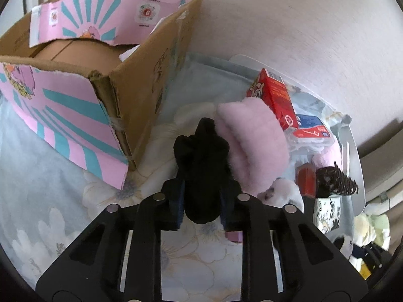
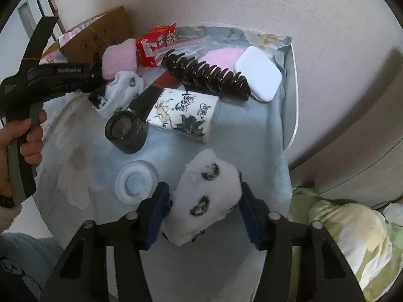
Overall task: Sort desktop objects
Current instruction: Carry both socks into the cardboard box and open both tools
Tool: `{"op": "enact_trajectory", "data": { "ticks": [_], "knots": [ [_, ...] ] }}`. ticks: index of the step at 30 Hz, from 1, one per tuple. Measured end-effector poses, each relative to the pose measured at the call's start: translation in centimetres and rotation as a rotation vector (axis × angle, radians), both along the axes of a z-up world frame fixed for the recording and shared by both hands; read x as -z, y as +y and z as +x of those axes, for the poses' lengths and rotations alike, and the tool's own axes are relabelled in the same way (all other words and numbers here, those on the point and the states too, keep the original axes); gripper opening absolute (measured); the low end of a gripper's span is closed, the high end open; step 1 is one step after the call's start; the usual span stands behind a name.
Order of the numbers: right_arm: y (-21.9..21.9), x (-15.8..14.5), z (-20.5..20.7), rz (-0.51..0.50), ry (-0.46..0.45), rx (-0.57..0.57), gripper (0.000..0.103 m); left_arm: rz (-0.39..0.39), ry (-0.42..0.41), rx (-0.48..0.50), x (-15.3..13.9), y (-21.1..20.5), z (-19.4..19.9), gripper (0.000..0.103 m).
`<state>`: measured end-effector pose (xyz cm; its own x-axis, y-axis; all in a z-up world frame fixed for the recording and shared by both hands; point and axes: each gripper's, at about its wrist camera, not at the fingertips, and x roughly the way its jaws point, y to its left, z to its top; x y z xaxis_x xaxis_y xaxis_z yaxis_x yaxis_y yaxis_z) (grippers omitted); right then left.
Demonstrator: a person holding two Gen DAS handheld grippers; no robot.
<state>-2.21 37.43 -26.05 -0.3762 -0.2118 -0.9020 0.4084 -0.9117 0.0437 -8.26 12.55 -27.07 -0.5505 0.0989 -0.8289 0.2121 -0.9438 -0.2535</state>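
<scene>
On the counter (image 2: 274,130), under a pale flowered cloth, my left gripper (image 1: 201,201) was clamped on a black sock (image 1: 201,166), jaws squeezed tight on the bunched fabric. That sock sat just right of the cardboard box (image 1: 151,75), near its front corner. Touching the black sock on the side away from the box was a pink fluffy sock (image 1: 252,138). Beyond that, farther from the box, a red carton (image 1: 274,95) stood tilted over a blue and red packet (image 1: 309,128). Further right of the box lay a dark hair claw (image 1: 335,178), with a printed tissue pack (image 1: 327,211) just below it in the left wrist view.

My right gripper (image 2: 204,216) had its jaws around a white sock with black prints (image 2: 209,196), both pads against the fabric, so grasping it, not fully closed. That sock was at the counter's near edge, well apart from the box (image 2: 100,35). Clear tape roll (image 2: 137,181) lay just beside the sock, on the box side. A dark round jar (image 2: 126,130) sat between tape and box. Tissue pack (image 2: 183,113) was just beside the jar, hair claw (image 2: 206,75) behind it, white case (image 2: 257,73) at the claw's far end, away from the box. Another printed white sock (image 2: 121,93) lay near the box, close to my left gripper (image 2: 97,75). My left hand (image 2: 22,148) gripped that tool's handle.
</scene>
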Motion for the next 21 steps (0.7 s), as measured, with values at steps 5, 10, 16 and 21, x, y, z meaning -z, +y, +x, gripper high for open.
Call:
{"op": "enact_trajectory", "data": {
  "ticks": [5,10,16,21],
  "knots": [
    [0.1,-0.1,0.2,0.013,0.012,0.015,0.036,-0.019,0.015,0.034,-0.9,0.4,0.2,0.012],
    [0.4,-0.7,0.6,0.019,0.025,0.047,0.033,-0.037,0.041,0.082,-2.8,0.1,1.2,0.011],
    [0.3,-3.5,0.7,-0.011,0.041,0.099,0.032,-0.053,0.068,0.138,-6.3,-1.5,1.9,0.011],
    [-1.0,-6.6,0.6,-0.008,0.079,0.119,0.032,-0.048,0.103,0.19,-9.9,-3.3,3.3,0.01]
  ]
}}
